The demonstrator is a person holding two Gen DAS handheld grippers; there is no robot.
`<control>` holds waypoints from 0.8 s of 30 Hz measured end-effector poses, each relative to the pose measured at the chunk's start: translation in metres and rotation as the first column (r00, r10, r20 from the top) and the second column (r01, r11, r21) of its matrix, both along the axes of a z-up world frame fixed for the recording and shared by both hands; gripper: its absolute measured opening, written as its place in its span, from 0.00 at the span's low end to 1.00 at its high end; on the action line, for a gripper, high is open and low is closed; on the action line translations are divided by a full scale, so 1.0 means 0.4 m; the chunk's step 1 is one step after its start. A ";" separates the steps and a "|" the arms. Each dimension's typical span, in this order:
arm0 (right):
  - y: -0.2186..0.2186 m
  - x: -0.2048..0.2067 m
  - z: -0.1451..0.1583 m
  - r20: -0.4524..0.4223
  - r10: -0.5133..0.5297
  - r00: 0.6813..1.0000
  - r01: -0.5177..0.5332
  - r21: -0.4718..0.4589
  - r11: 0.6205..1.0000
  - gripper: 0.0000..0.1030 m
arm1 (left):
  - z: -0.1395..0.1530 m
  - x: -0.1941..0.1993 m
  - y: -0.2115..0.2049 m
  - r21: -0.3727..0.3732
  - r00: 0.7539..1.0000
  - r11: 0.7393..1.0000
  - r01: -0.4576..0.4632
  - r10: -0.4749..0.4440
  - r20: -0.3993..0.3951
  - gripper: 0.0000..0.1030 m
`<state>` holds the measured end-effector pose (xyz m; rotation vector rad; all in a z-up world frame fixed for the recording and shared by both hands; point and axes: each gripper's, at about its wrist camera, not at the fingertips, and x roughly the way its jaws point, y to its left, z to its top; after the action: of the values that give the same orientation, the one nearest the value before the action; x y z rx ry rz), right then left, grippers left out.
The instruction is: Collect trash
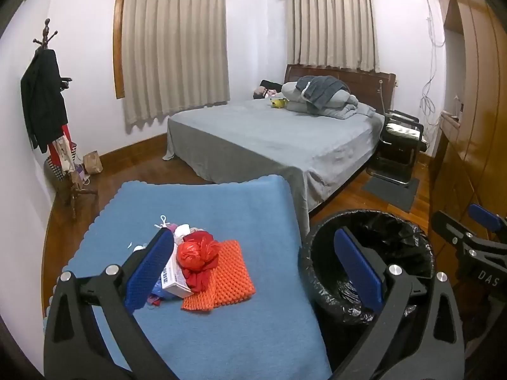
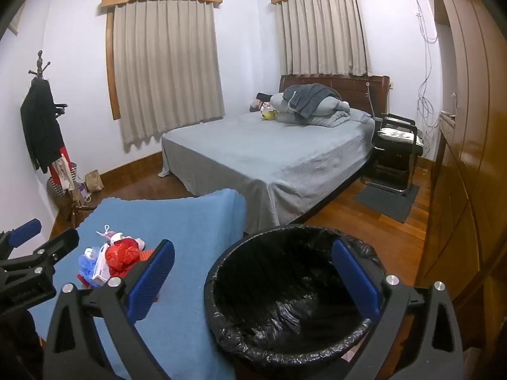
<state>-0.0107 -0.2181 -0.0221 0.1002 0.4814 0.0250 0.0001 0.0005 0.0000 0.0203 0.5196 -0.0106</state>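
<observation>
Left gripper point(image 1: 253, 269): held wide open, nothing gripped.
Right gripper point(image 2: 253, 272): held wide open, empty.
Trash point(image 1: 198, 264): piled on the blue worktop point(image 1: 221, 332).
Bin point(image 2: 285, 288): set beside the worktop, lined in black.

On the worktop point(image 1: 221, 215) before me the trash pile point(image 1: 193, 262) lies toward its left, the lined bin point(image 2: 285, 288) stands just right of the worktop, the bed point(image 2: 269, 158) lies behind both, and a coat stand point(image 1: 50, 110) stands far left.
</observation>
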 end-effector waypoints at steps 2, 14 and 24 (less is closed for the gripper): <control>0.000 0.000 0.000 0.000 0.001 1.000 -0.001 0.000 1.000 0.94 | 0.000 0.000 0.000 0.001 1.000 1.000 0.001 -0.001 0.000 0.95; 0.002 0.003 -0.001 -0.001 -0.001 1.000 0.001 -0.002 1.000 0.94 | -0.002 0.001 0.000 0.005 1.000 1.000 0.000 0.000 0.002 0.95; 0.003 0.004 0.000 -0.004 0.001 1.000 -0.001 -0.003 1.000 0.94 | -0.002 0.001 0.001 0.004 1.000 1.000 0.000 0.000 0.001 0.95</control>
<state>-0.0091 -0.2169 -0.0219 0.0975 0.4852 0.0248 0.0006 0.0007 -0.0006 0.0243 0.5190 -0.0090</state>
